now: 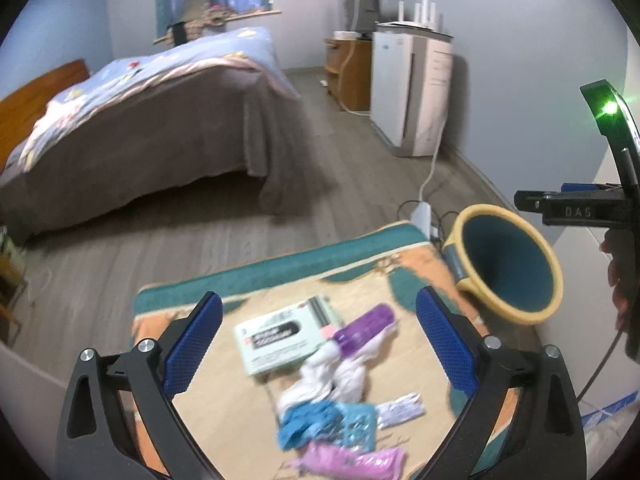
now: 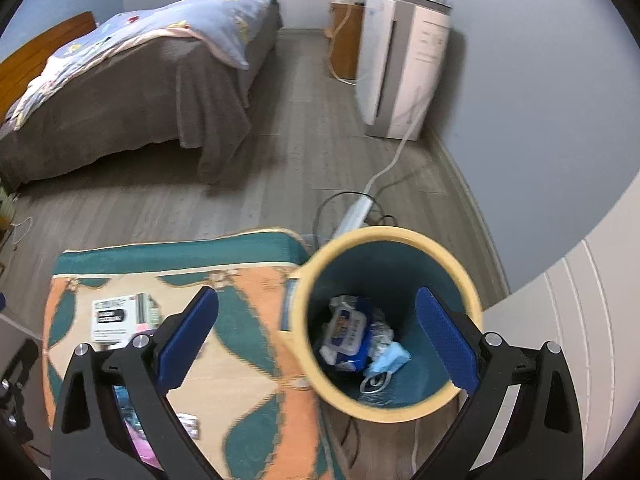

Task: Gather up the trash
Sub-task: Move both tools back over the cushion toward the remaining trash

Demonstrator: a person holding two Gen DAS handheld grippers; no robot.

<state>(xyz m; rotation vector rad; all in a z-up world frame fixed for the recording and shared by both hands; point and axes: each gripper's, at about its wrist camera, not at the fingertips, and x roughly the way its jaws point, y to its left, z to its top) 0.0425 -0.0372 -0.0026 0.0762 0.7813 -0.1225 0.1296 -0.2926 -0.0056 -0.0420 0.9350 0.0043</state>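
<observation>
My left gripper [image 1: 318, 308] is open and empty above a patterned rug [image 1: 404, 276]. On the rug lie a white-green box [image 1: 276, 338], a purple tube [image 1: 362, 328], crumpled white tissue [image 1: 332, 376], a blue wrapper [image 1: 328, 424], a pink wrapper [image 1: 352, 460] and a small silver packet [image 1: 400, 408]. My right gripper [image 2: 318, 304] is open and empty over the yellow-rimmed teal bin [image 2: 472, 292], which holds a wipes pack [image 2: 346, 334] and a blue mask [image 2: 390, 358]. The bin [image 1: 516, 264] stands at the rug's right edge. The box also shows in the right wrist view [image 2: 118, 318].
A bed with a grey cover [image 1: 160, 140] stands to the left across the wooden floor [image 1: 320, 140]. A white appliance [image 1: 412, 88] and a wooden cabinet [image 1: 348, 68] stand along the right wall. A power strip with cables [image 2: 356, 212] lies beyond the bin.
</observation>
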